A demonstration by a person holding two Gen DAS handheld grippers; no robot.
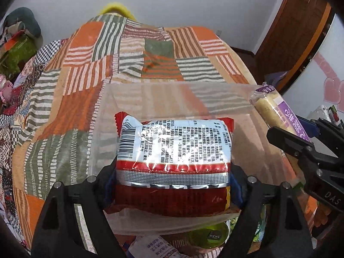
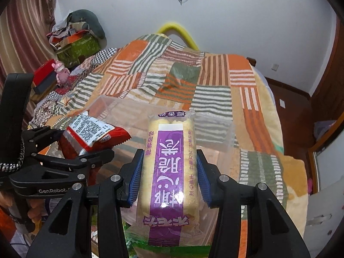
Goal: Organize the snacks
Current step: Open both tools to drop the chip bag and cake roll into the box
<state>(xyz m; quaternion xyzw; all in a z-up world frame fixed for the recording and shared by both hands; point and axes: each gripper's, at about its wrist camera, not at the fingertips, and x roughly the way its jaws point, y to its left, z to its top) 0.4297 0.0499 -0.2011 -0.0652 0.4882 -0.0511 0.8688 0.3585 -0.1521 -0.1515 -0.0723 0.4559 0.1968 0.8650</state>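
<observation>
Left gripper (image 1: 172,185) – fingers pinching a red snack packet (image 1: 174,150), white printed back panel and barcode facing up, silver seam across it. Right gripper (image 2: 169,178) – blue-padded fingers pinching a long clear-wrapped pale wafer pack (image 2: 168,167) with a purple label. Both are held above a clear plastic bin (image 1: 225,92) on the patchwork bed (image 1: 86,64).

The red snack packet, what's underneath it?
The red snack packet, gripped by the left gripper, hangs over a clear plastic bin on the patchwork blanket. The packet hides the bin's floor directly below.
</observation>
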